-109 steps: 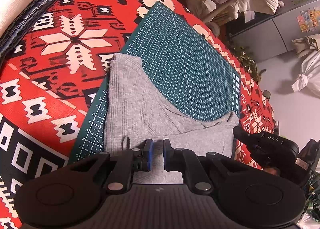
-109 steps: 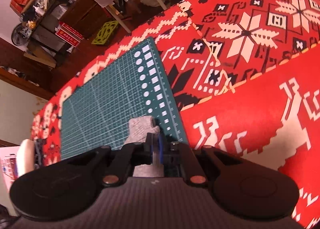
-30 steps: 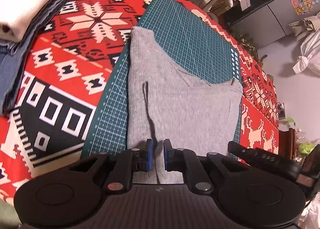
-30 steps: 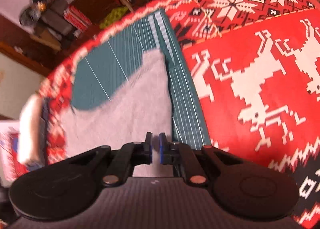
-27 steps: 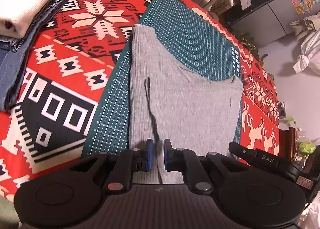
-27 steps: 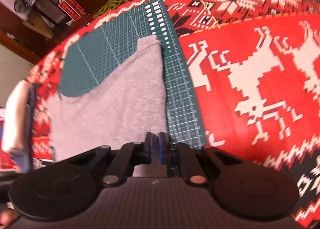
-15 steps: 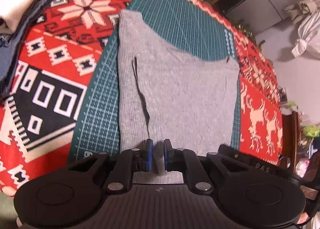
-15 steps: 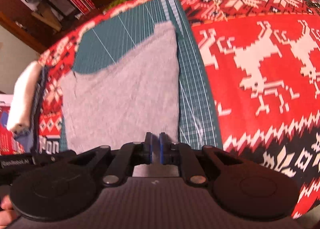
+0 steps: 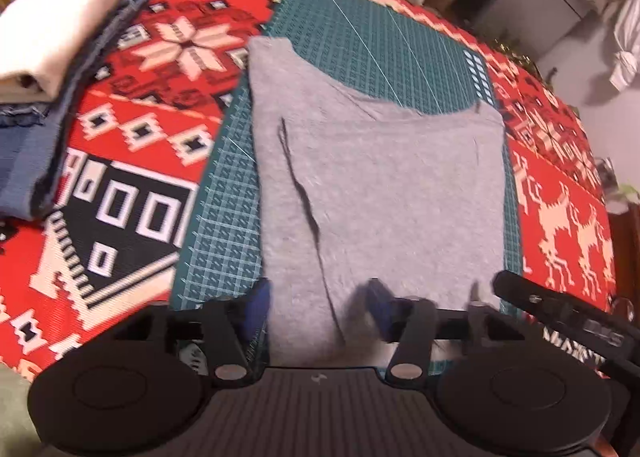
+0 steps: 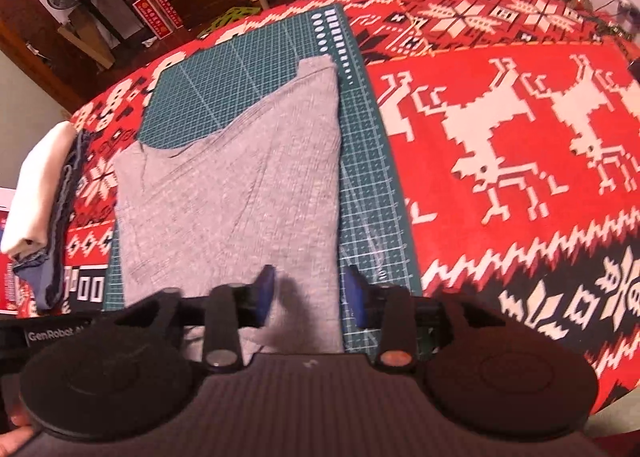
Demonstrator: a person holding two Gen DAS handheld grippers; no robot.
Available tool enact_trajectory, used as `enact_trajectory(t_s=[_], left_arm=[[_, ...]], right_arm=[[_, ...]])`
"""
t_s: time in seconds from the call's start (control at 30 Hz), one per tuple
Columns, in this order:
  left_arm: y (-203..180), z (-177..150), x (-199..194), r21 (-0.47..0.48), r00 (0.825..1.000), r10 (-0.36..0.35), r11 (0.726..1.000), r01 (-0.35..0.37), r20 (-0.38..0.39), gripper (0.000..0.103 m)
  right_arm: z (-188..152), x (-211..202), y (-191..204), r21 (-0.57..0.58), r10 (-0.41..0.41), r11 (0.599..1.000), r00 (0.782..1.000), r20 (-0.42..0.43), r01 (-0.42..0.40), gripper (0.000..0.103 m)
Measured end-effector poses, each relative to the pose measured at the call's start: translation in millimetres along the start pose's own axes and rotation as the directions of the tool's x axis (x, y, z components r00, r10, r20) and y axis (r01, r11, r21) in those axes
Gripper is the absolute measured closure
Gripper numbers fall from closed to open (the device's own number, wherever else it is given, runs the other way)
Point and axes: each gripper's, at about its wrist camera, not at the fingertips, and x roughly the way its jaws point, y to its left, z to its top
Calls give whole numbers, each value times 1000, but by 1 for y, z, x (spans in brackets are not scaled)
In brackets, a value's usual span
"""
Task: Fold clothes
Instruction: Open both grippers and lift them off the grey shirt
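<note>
A grey knitted garment [image 9: 376, 185] [image 10: 236, 193] lies flat and folded over on a green cutting mat [image 9: 384, 45] [image 10: 368, 185]. My left gripper [image 9: 318, 311] hovers over the garment's near edge, left of centre. Its jaws are opening and the blue pads stand apart from the cloth, blurred by motion. My right gripper [image 10: 310, 297] is over the garment's near right corner, jaws also opening, pads clear of the fabric. The right gripper's black body [image 9: 560, 313] shows at the right in the left wrist view.
A red, white and black patterned cloth [image 10: 500, 145] covers the table. A pile of folded clothes, white on top of blue denim [image 9: 52, 37] [image 10: 40, 197], sits at the left. Shelves, chairs and bags stand beyond the table's far edge.
Both grippers were shut on the garment's near edge and pulled it toward me; now both have opened and let go. The garment lies spread flatter on the mat.
</note>
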Motion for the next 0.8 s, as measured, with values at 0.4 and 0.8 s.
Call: enact_trajectory(t_s=[0.4, 0.8], left_arm=[[7, 9, -3, -17, 997, 68, 998, -68, 44, 26], [27, 7, -8, -146, 980, -6, 989, 35, 198, 25]], right_arm=[[5, -15, 4, -29, -34, 999, 996, 88, 36, 1], [3, -12, -11, 7, -40, 999, 989, 140, 39, 0]])
